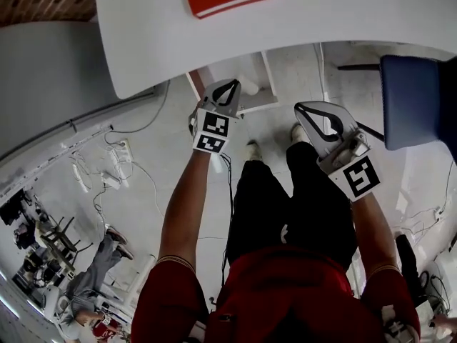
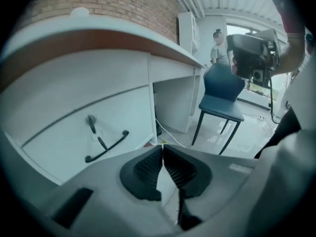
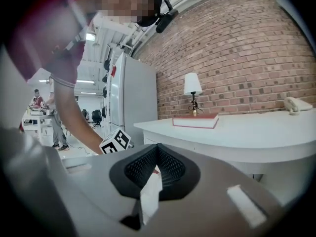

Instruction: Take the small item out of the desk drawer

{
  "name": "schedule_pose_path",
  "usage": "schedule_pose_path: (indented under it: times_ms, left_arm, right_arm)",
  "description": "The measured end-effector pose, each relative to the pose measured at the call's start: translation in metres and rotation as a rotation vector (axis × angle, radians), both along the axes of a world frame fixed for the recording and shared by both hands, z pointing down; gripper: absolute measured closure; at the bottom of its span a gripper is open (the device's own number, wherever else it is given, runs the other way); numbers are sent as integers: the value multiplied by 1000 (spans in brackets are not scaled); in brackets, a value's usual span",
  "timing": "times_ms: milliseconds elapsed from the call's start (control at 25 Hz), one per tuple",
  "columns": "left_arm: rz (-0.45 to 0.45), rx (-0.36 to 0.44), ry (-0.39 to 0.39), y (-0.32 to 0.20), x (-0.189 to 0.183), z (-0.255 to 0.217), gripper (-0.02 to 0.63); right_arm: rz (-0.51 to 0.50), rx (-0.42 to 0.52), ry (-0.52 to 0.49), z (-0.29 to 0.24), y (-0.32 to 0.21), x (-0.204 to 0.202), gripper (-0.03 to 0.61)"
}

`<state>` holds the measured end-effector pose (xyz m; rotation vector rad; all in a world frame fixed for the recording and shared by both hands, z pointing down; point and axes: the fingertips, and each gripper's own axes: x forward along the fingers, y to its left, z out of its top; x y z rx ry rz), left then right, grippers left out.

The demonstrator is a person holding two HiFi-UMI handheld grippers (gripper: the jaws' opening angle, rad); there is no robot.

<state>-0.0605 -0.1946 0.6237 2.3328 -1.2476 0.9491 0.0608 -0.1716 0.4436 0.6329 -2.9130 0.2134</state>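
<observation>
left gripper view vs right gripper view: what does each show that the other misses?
Left gripper view only: the closed drawer front with its black handle, and a blue chair.
Right gripper view only: a lamp, a red book and a phone on the desk top, plus a tall white unit.
Both: the white desk, the brick wall, and each view's own tongs, left tongs and right tongs, shut with nothing between them.
</observation>
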Motion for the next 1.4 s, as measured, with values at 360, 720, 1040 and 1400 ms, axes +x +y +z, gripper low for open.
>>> schedule_pose_path:
  times_ms: [360, 720, 1040, 1400]
  left_arm:
    - [-42, 170, 89, 31, 9, -165, 595]
    - [-96, 334, 194, 59, 9, -300, 595]
    - [-145, 459, 261, 91, -1, -385, 595]
    - [-137, 536, 282, 120, -6, -437, 597]
  right_arm:
    - [15, 25, -35, -90, 11, -5, 566]
    - [19, 31, -98, -167, 36, -13, 567]
    - [63, 73, -173, -226, 50, -1, 567]
    - [69, 110, -205, -259, 78, 2, 568]
